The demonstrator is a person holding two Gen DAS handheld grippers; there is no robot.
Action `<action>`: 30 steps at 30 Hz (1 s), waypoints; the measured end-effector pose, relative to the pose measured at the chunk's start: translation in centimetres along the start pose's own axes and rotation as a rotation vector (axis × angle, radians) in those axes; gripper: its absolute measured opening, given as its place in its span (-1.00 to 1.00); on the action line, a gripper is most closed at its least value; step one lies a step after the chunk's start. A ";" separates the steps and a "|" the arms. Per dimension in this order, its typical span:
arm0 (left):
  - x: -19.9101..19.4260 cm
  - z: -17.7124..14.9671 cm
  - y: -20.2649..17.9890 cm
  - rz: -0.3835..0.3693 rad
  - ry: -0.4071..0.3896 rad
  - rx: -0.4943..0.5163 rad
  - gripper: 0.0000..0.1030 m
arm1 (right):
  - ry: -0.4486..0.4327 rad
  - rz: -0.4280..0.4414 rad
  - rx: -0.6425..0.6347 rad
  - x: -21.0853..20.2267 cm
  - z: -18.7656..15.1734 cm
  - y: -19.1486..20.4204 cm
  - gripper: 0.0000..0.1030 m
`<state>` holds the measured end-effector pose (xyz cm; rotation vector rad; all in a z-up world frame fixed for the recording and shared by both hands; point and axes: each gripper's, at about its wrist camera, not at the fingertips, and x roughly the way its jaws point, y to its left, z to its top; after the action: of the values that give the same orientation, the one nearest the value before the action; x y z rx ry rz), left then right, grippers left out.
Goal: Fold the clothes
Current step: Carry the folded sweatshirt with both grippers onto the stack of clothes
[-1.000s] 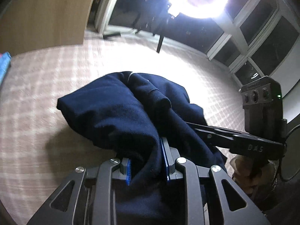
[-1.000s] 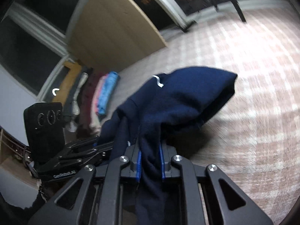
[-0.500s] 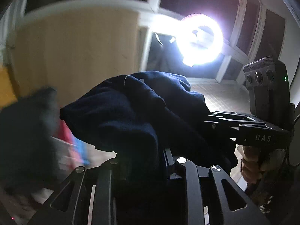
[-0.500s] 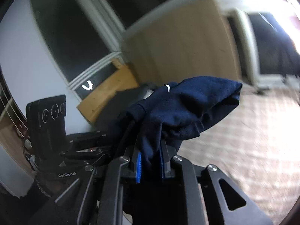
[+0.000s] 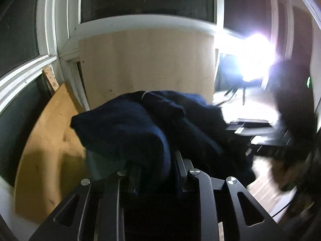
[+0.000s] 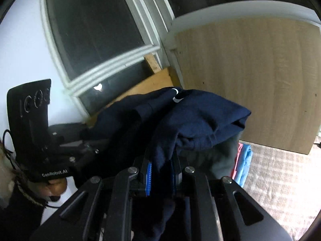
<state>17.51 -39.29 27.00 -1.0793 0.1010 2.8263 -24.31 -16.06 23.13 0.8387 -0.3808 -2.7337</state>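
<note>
Lifted clear of the checked bedspread seen a second ago, and swung round toward the dark window (image 6: 94, 40) and the pale wooden panel (image 5: 144, 64); bedspread (image 6: 280, 176) now only a strip at the lower right of the right wrist view, ring light (image 5: 254, 56) pushed to the right edge of the left wrist view. Same bundled shape as before on the navy garment (image 5: 140, 128), white loop at its top fold still uppermost. Left gripper (image 5: 156, 172) clamped on a thick fold of that navy cloth, jaws just eased a little wider yet cloth still packed between them, blue pads almost wholly buried. Right gripper (image 6: 160, 176) pinching a narrower hanging fold, blue ribbed pads (image 6: 148, 178) pressed in on either side, grip unchanged. Garment held in the air between the two grippers, bulging forward and upward past both sets of fingers, one rounded lobe draped over the left gripper's left finger, another jutting right beyond the right gripper. Behind it, a leaning plywood board (image 5: 52, 132) below the window, and a stack of folded clothes (image 6: 242, 162) in red and light blue beside the bedspread. A hand (image 6: 54, 186) visible under the left gripper's body in the right wrist view.
</note>
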 end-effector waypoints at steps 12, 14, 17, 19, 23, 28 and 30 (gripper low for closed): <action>2.0 -2.7 5.6 0.121 0.033 -0.145 -0.17 | 0.051 -0.117 0.023 -2.5 0.9 -5.9 -0.31; 2.7 -0.6 5.3 0.099 -0.002 -0.146 -0.11 | 0.047 -0.104 0.005 -1.1 2.5 -5.4 -0.31; 5.3 1.9 5.3 0.065 -0.001 -0.143 -0.11 | 0.077 -0.087 -0.025 1.9 4.0 -4.5 -0.31; 7.1 2.8 5.8 0.059 0.021 -0.153 -0.11 | 0.109 -0.083 -0.052 4.0 4.2 -4.0 -0.31; 12.9 2.3 7.6 0.042 0.156 -0.207 -0.01 | 0.190 -0.174 -0.118 9.1 3.6 -5.1 -0.31; 17.0 0.9 8.0 0.063 0.211 -0.202 0.10 | 0.264 -0.209 -0.085 13.5 1.9 -8.5 -0.26; 16.5 0.9 8.0 0.063 0.217 -0.215 0.14 | 0.264 -0.233 -0.141 13.6 2.0 -7.8 -0.23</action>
<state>3.63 -45.76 16.87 -1.4503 -0.1568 2.8149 -37.66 -12.70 15.33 1.2536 -0.0383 -2.7618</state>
